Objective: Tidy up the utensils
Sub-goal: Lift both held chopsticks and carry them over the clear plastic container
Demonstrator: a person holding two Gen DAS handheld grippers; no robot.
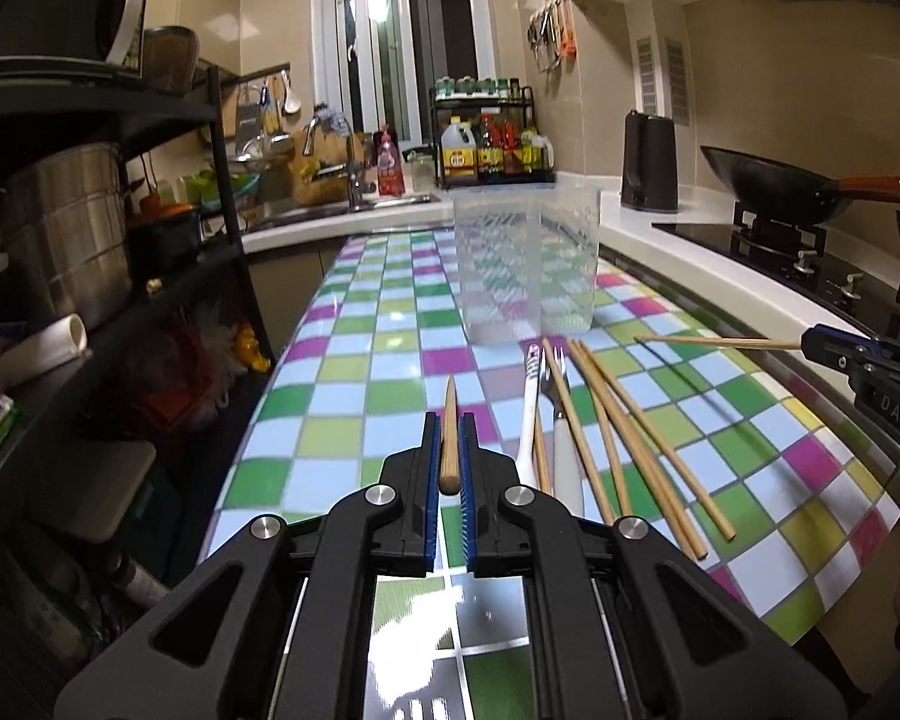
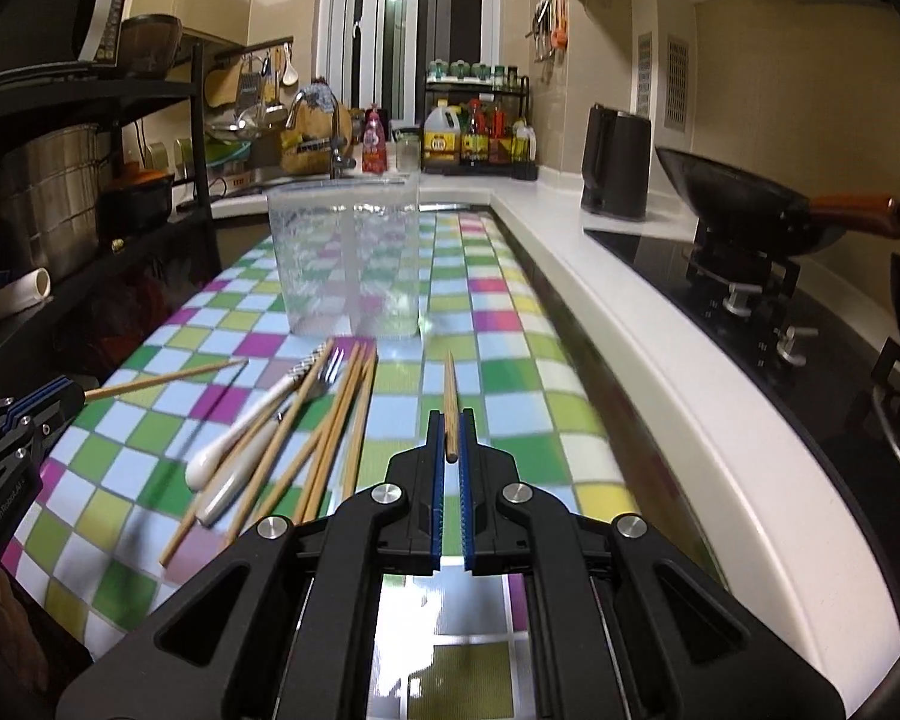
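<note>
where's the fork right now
In the left wrist view the fork lies on the checkered table, in the loose pile just in front of the clear container, between the white-handled utensil and the chopsticks.

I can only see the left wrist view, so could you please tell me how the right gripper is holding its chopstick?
Observer: The right gripper is shut on the chopstick close to its thick end, which barely pokes out behind the pads.
Operator: Thank you. Is the clear container divided inside?
Observer: It appears so: the clear container shows an upright partition near its middle.
</note>
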